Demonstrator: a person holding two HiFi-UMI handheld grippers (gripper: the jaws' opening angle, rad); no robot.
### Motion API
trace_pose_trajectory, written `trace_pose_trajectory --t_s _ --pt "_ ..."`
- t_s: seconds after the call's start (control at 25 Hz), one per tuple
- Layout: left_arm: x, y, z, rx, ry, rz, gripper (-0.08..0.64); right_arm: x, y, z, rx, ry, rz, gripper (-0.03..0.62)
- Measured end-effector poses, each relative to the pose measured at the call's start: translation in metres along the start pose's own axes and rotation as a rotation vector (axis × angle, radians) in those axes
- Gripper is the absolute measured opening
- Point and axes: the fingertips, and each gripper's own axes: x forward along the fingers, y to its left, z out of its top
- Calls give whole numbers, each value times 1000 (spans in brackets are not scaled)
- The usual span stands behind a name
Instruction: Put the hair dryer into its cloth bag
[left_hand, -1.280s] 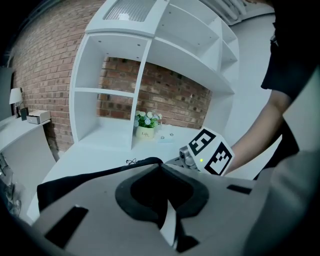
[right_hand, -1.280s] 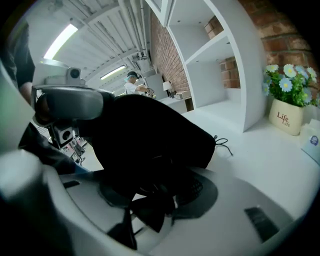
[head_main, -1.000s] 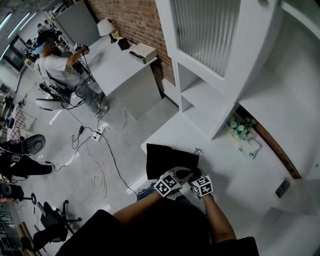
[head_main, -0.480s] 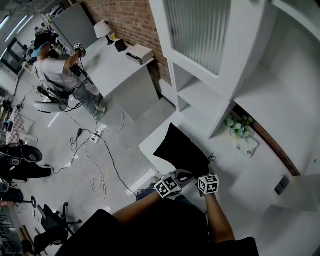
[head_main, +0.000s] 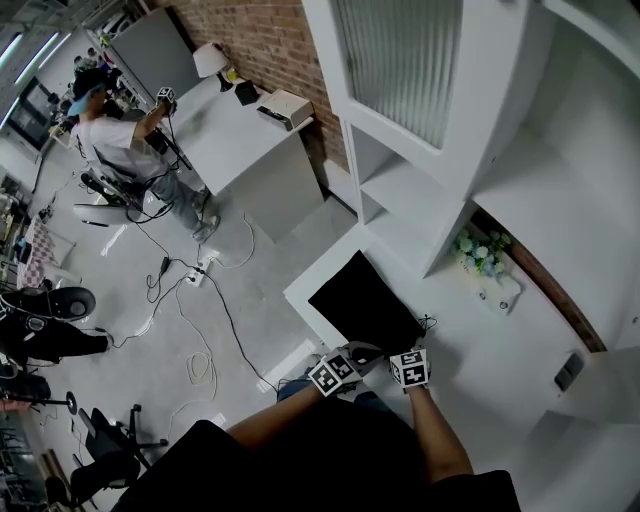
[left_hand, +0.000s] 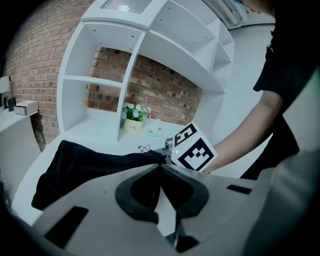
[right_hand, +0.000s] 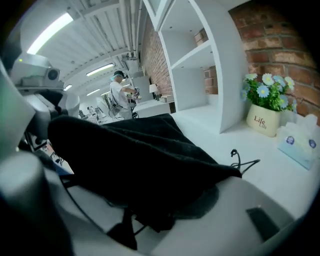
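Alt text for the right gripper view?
Black cloth bag fills the foreground, held between the jaws over a white counter. Flower pot and shelves at right; a person far behind.

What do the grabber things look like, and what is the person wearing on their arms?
The left hand-held gripper and the right hand-held gripper are light grey, with dark rubbery pads inside their two jaws. Each carries a white cube printed with black square patterns; a tiny green light glows beside that one. The person's black top has short sleeves.
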Motion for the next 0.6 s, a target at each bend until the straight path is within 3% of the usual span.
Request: trace_pose_trajectory --t_s 0.08,0.2,0.32,0.44,0.6 --pt "-1 -2 -2 -6 3 2 26 3 -2 -5 -27 20 3 209" --pt "-2 -1 -7 1 14 9 26 4 -2 -10 5 53 42 216" --pt "-3 2 -14 12 32 19 26 -3 1 -5 -7 65 67 256" --pt "-4 5 -15 -12 21 29 27 -20 5 -6 -47 71 67 276" --pt "-3 8 -15 -39 0 44 26 -42 4 -21 -33 77 40 276"
